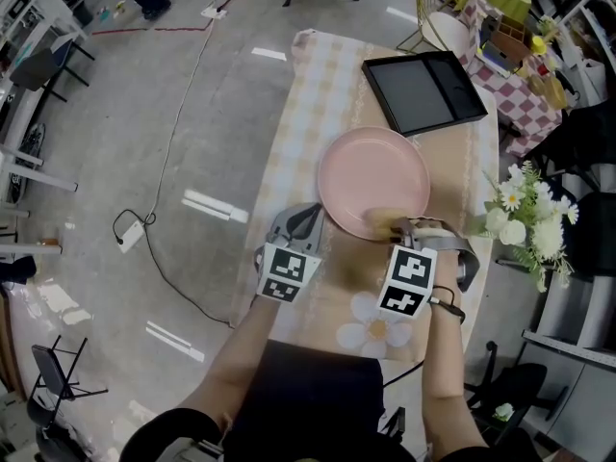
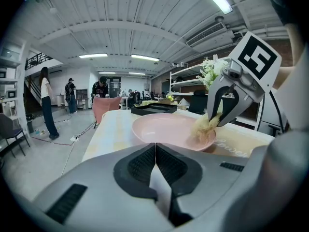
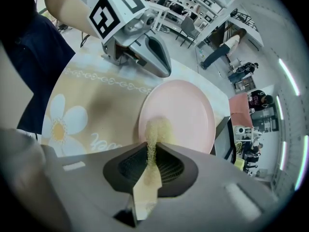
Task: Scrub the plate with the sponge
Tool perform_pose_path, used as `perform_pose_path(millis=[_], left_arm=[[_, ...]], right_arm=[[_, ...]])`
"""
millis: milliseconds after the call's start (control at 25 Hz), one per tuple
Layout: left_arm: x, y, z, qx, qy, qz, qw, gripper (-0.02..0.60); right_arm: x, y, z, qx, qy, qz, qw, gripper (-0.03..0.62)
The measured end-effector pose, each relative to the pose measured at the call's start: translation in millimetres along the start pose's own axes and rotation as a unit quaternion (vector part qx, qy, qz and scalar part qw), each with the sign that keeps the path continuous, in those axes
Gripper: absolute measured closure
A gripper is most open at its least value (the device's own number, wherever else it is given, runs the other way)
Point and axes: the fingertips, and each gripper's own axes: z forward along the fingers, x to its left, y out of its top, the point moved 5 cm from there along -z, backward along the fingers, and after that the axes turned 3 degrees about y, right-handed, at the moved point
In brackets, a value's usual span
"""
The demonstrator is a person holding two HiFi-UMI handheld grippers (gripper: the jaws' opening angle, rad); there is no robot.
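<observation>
A round pink plate (image 1: 373,173) lies on the cloth-covered table (image 1: 318,104). My right gripper (image 1: 404,227) is shut on a yellowish sponge (image 3: 157,128), whose free end presses on the plate's (image 3: 188,110) near rim. In the left gripper view the sponge (image 2: 206,127) hangs from the right gripper (image 2: 223,114) onto the plate (image 2: 161,128). My left gripper (image 1: 310,212) sits just left of the plate's near edge, jaws shut with nothing between them (image 2: 155,148). It also shows in the right gripper view as the left gripper (image 3: 157,57), beside the plate.
A black tray (image 1: 423,89) lies on the far end of the table beyond the plate. White flowers (image 1: 525,210) stand at the table's right edge. The cloth has a daisy print (image 1: 373,327) near me. A cable (image 1: 164,162) runs over the floor at left.
</observation>
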Motion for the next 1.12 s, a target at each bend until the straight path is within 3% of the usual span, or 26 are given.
perform_pose_path(millis=[240, 560, 1120], left_arm=[[-0.1, -0.4, 0.2, 0.0, 0.0, 0.001, 1.0, 0.569], [-1.5, 0.6, 0.2, 0.001, 0.001, 0.002, 1.0, 0.569], [-0.5, 1.1, 0.1, 0.0, 0.012, -0.009, 0.9999, 0.569]], right_arm=[[-25.5, -4.0, -10.5, -0.012, -0.064, 0.021, 0.998, 0.546], [-69.0, -12.2, -0.9, -0.009, -0.177, 0.042, 0.983, 0.546], [-109.3, -16.0, 26.4, 0.0, -0.255, 0.022, 0.967, 0.546]])
